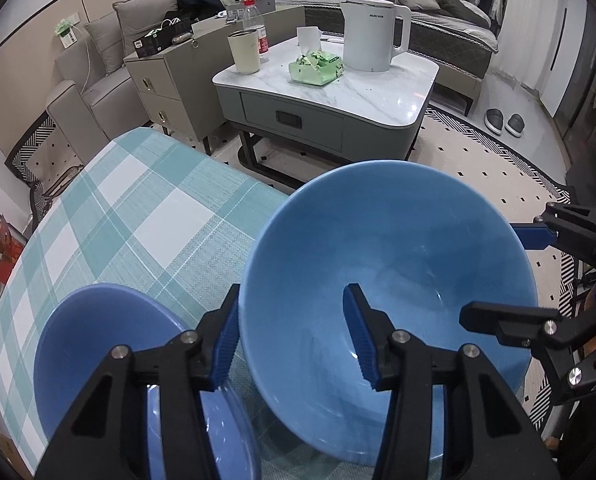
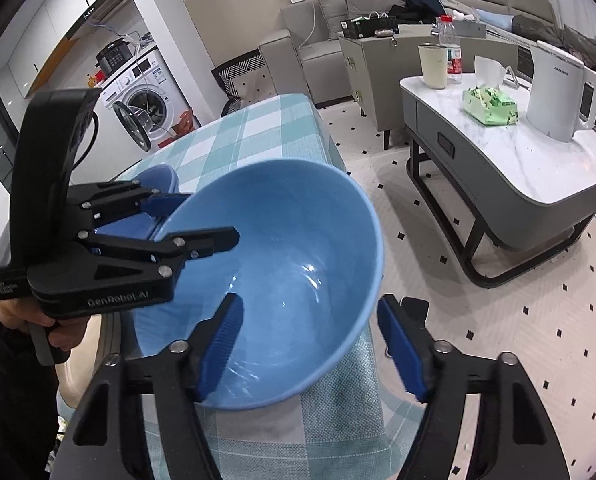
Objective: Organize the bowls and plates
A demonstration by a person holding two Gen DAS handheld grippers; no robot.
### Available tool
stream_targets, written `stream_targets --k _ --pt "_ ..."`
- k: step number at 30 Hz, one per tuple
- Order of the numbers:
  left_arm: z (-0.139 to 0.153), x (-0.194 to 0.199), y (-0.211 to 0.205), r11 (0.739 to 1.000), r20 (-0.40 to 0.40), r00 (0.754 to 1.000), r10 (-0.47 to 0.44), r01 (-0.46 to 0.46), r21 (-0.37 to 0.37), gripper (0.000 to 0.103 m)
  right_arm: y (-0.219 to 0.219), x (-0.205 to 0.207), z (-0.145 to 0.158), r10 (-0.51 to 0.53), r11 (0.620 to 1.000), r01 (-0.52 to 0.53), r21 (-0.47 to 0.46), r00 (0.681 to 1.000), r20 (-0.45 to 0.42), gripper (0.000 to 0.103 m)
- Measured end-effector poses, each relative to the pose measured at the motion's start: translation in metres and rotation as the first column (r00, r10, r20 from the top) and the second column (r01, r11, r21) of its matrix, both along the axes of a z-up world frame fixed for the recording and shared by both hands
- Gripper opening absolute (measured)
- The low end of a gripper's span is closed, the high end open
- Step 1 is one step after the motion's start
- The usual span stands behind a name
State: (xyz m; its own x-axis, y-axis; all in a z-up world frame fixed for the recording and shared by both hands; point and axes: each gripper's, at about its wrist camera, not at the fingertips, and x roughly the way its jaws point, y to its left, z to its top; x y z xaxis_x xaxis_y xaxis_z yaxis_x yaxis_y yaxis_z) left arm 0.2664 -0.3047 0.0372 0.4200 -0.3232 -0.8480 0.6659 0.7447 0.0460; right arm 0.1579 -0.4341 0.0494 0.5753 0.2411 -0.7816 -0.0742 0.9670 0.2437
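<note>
- The large blue bowl (image 1: pixel 398 280) sits tilted at the near corner of the checked worktop (image 1: pixel 137 208), its opening turned toward both cameras.
- The left tool (image 1: pixel 293 340) straddles the bowl's left rim — one pad outside, one inside — clamped on the wall.
- The right tool (image 2: pixel 310 344) straddles the opposite rim; its outer pad stands clear of the wall, jaws part open.
- A smaller blue bowl (image 1: pixel 97 340) rests just beside, left of the large one.
</note>
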Motion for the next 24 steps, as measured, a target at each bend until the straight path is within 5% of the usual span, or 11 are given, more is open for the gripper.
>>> stream_targets --k 24 --pt "0.005 -0.030 0.010 1.000 -0.011 1.000 -0.016 0.015 -0.016 0.049 -0.006 -0.005 0.001 -0.001 1.000 0.001 -0.024 1.000 0.014 0.056"
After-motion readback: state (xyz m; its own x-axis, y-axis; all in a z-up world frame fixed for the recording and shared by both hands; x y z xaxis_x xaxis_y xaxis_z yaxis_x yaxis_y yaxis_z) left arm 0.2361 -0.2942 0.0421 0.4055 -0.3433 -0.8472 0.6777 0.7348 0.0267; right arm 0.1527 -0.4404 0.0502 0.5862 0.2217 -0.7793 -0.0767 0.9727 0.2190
